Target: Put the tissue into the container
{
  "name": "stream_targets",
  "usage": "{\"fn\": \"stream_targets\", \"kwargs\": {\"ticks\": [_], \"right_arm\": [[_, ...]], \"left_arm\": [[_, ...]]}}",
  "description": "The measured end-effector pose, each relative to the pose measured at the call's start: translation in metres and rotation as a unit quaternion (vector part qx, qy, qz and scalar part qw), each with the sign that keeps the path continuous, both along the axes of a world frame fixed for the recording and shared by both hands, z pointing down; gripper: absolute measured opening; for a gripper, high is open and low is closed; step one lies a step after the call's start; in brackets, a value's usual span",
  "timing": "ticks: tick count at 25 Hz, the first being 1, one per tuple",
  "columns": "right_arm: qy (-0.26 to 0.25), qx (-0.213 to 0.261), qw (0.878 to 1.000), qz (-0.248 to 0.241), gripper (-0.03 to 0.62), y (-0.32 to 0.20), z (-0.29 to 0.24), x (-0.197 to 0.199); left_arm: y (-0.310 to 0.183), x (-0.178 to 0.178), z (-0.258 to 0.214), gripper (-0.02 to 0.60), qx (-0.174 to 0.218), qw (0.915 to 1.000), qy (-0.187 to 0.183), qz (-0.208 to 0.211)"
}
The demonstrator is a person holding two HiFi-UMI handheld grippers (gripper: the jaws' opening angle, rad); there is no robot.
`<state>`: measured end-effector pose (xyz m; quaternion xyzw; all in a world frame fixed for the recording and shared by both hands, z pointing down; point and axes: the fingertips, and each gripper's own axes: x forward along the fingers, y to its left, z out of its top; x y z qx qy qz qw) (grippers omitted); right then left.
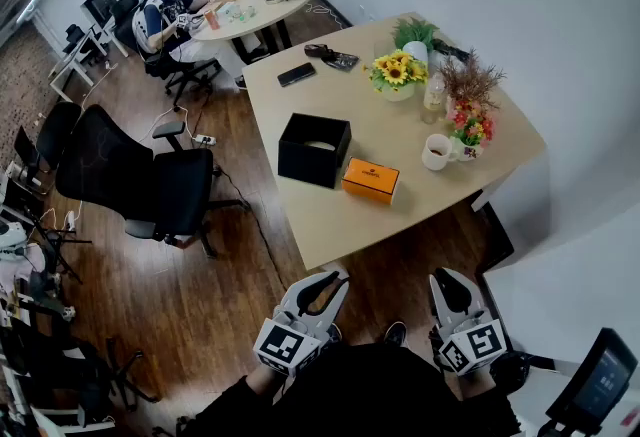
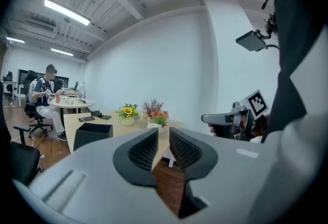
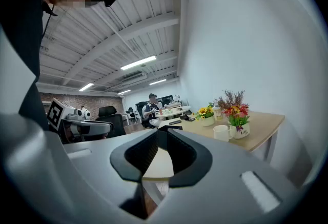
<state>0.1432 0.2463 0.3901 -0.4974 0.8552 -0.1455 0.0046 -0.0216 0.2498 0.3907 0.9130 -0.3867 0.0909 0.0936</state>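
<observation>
You are holding the left gripper [image 1: 335, 279] and right gripper [image 1: 442, 277] short of the surface [image 1: 330, 215], both pairs of fingers [image 2: 143, 148] together and empty; the black box [image 1: 312, 163] is sitting beside the orange box [image 1: 370, 179].

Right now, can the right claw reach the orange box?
Probably not yet: the right claw hangs short of the table edge, with the orange box further in. Nothing blocks the way.
</observation>
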Motion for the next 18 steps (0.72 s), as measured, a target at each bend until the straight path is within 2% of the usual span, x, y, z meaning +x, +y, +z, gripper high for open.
{"fn": "stream_targets", "kwargs": {"ticks": [5,9,14,18], "right_arm": [[0.0,-0.005,1.0,-0.023,0.051,-0.019,0.01,0.02],[0.017,-0.022,0.999,-0.043,0.069,-0.041,0.032,0.024],[0.047,-0.048,0.997,-0.039,0.084,-0.078,0.064,0.014],[0.048,-0.082,0.995,0.002,0.089,-0.122,0.08,0.004]], "left_arm": [[-0.019,0.026,0.017,0.081,-0.013,0.9981,-0.06,0.01],[-0.041,0.025,0.028,0.095,-0.014,0.994,-0.107,0.02],[-0.09,0.004,0.049,0.104,-0.029,0.9904,-0.128,0.043],[-0.146,-0.014,0.062,0.114,-0.027,0.9872,-0.137,0.077]]}}
